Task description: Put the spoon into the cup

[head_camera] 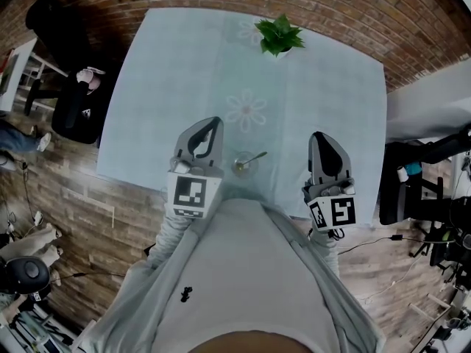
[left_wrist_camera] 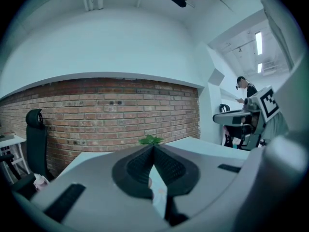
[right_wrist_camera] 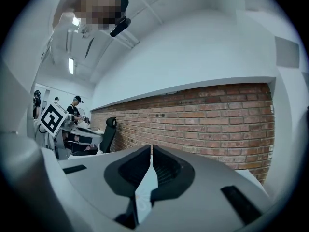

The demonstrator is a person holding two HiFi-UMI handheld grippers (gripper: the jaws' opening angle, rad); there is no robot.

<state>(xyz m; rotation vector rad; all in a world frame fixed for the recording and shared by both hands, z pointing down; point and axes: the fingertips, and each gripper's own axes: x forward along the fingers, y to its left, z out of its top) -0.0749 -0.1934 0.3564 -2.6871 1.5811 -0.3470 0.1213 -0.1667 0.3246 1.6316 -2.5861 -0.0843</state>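
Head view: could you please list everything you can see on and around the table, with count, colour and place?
table: one, pale blue cloth, centre of view.
flower print: one, pale pink, middle of the cloth.
plant: one, green, far edge of the table.
cup: one, clear glass, near edge, between the grippers.
spoon: one, metallic, in the cup, handle leaning right.
office chair: one, black, far left of the table.
left gripper: one, grey, left of the cup, shut, empty.
right gripper: one, grey, right of the cup, shut, empty.
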